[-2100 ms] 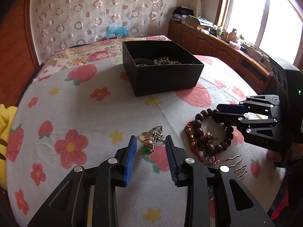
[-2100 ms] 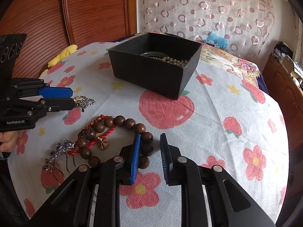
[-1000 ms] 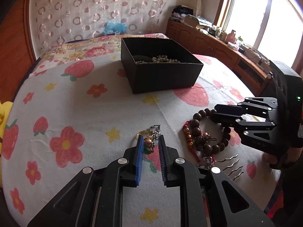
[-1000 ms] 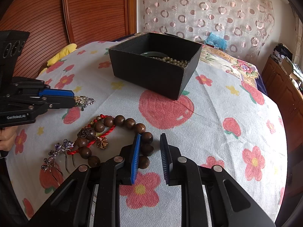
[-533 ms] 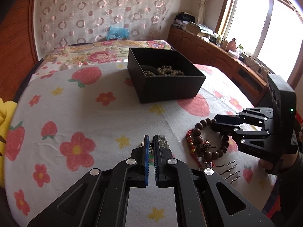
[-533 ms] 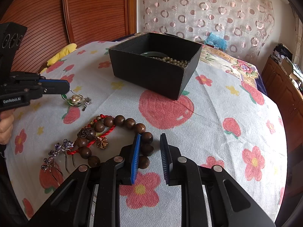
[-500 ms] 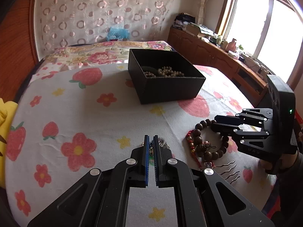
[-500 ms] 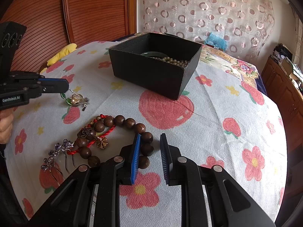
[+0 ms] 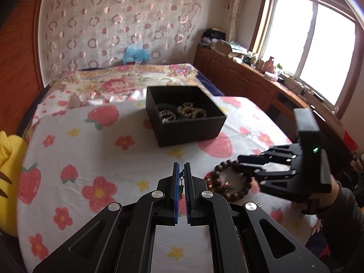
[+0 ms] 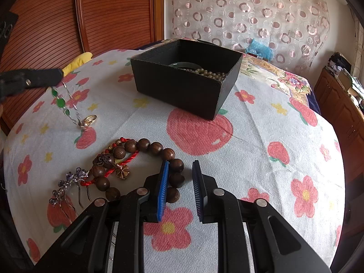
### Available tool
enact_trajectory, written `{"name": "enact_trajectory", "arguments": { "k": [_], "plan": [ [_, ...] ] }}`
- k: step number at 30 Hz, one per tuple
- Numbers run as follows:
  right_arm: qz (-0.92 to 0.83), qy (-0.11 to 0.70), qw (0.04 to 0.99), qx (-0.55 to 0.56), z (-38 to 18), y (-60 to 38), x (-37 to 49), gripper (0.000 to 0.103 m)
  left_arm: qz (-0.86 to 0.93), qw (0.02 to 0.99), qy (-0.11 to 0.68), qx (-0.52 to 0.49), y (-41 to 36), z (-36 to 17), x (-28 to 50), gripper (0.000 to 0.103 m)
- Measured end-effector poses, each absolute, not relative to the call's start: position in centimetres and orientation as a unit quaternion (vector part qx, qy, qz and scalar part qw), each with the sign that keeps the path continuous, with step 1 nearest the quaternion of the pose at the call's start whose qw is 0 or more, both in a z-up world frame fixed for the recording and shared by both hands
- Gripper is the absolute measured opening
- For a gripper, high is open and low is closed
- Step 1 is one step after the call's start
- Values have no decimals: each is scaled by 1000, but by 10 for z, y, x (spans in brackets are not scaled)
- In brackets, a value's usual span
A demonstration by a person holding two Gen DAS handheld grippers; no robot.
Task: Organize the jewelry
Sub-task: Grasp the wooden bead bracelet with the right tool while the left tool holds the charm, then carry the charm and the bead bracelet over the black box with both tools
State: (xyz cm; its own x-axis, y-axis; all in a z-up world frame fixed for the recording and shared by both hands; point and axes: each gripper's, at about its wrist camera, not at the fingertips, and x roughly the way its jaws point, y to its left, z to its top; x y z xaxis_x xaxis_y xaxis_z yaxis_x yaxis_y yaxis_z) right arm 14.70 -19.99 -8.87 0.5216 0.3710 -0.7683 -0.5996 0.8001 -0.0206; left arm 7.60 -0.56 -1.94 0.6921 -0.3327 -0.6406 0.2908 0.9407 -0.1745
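Between my left gripper's (image 9: 181, 170) blue pads, pinched nearly together, hangs a thin silver chain with green stones (image 10: 61, 103). In the right wrist view it trails from the gripper tip at ten o'clock down toward the cloth, and a gold ring with a pearl (image 10: 89, 120) sits at its lower end, at or just above the fabric; I cannot tell whether it touches. In the left wrist view only a sliver of chain and a green bit show in the slot between the pads.

At seven o'clock from that ring lies the wooden bead bracelet (image 10: 145, 146), a loop of dark brown beads tangled with a red cord (image 10: 118, 165) and a small bronze flower charm (image 10: 122, 171). Just beside it, toward eight o'clock, the silver hairpins with purple flowers (image 10: 68, 182) rest on the cloth.

My right gripper (image 10: 179, 187) hovers over the near side of the bracelet with its jaws narrowly apart. One bead sits close against the left blue pad, yet nothing is clamped.

At twelve o'clock in both views stands the black box (image 10: 177, 86), open, with pale bead strings and a green bangle (image 10: 184, 64) inside. Everything rests on a white tablecloth (image 10: 261, 125) printed with strawberries and red flowers. A yellow cushion (image 9: 9, 157) lies at the cloth's edge at nine o'clock in the left view, and a hand in a dark sleeve (image 9: 336, 202) grips the right tool at three o'clock.
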Motion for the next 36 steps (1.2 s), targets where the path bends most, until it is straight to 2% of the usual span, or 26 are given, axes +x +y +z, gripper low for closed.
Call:
{"name": "enact_trajectory", "arguments": {
  "k": [8,10,15,36],
  "plan": [
    [285,401,859,-141,-88,-201,148,23,-179,930,321,-21,-13,10,70,3],
    [288,401,858,-141,-88,-202,148,15,-180,931,317,-20,-14,14,71,3],
    [283,392,862,-149,-84,-198,146,15,-177,934,312,-14,-14,17,74,3],
    [280,284,907,-135,30,-192,168,15,-170,938,300,-8,-14,25,111,3]
  ]
}}
